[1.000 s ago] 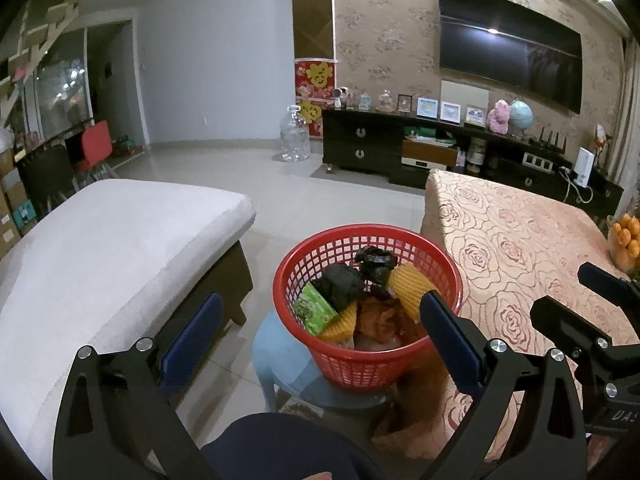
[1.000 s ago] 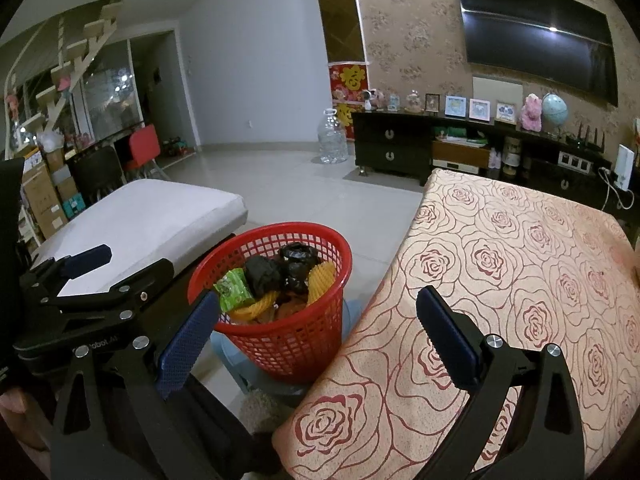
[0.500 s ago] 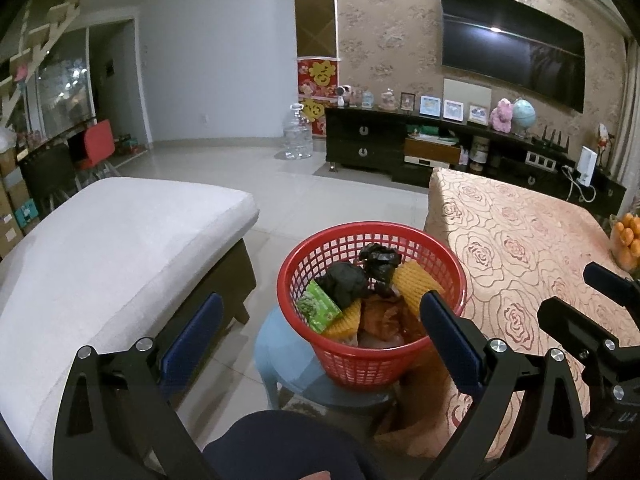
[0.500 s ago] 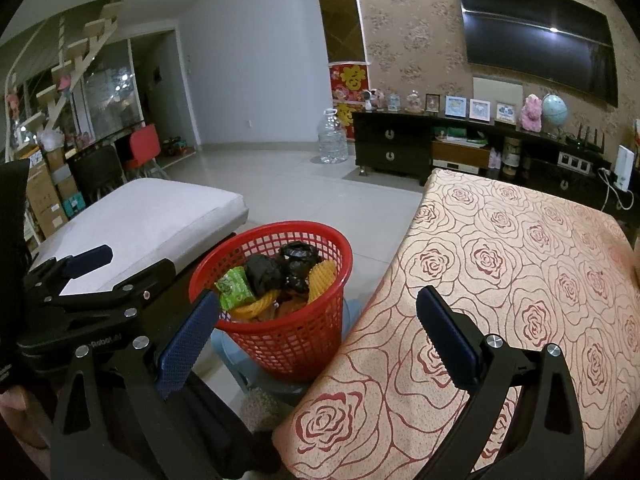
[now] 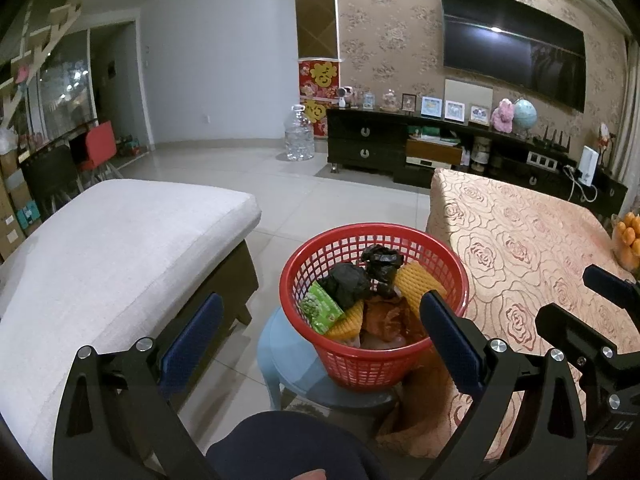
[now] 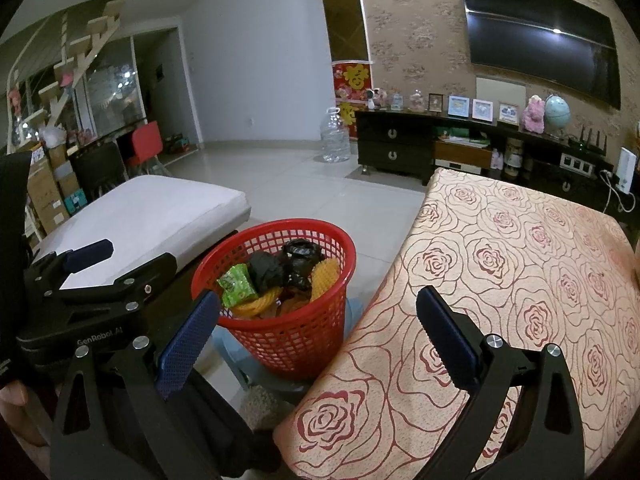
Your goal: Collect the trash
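A red plastic basket stands on a light blue stool between the sofa and the table. It holds trash: black crumpled bags, a green snack packet, yellow foam netting and brown wrapping. It also shows in the right wrist view. My left gripper is open and empty, held just in front of the basket. My right gripper is open and empty, over the table's near corner, to the right of the basket.
A table with a rose-patterned cloth fills the right side, with oranges at its far right edge. A white cushioned sofa is at the left. A dark TV cabinet and a water jug stand at the back.
Both grippers drifted very slightly; the basket sits a touch higher and further right in the left wrist view. Both stayed open and empty.
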### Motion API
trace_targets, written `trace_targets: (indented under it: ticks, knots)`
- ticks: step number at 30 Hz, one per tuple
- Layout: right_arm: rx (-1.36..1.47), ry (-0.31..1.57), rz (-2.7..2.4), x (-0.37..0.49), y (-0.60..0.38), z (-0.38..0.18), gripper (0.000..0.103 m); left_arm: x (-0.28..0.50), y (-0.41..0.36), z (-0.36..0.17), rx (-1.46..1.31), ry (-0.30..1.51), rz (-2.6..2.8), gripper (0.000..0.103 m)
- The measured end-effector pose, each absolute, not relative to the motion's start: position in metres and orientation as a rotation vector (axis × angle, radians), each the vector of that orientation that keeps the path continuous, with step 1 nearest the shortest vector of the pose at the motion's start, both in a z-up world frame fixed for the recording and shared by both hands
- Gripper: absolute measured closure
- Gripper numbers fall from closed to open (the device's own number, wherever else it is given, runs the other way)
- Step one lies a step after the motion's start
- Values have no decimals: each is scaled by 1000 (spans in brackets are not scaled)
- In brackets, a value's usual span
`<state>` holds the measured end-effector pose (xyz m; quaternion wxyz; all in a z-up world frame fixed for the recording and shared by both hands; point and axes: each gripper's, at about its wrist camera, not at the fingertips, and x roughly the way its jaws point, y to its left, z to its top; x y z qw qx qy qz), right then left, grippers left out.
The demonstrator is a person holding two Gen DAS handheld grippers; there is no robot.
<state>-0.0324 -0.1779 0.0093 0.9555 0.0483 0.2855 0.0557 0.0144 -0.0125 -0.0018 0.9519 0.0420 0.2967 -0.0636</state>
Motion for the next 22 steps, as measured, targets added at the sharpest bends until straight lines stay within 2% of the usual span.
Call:
trace_targets:
  ticks: [15, 22]
  knots:
    - [141, 614, 113, -29, -190, -4, 7, 16, -20, -2, 91, 592, -148, 8]
    - [229, 677, 7, -28, -271, -8, 7, 34, -32, -11, 55, 666, -205, 8]
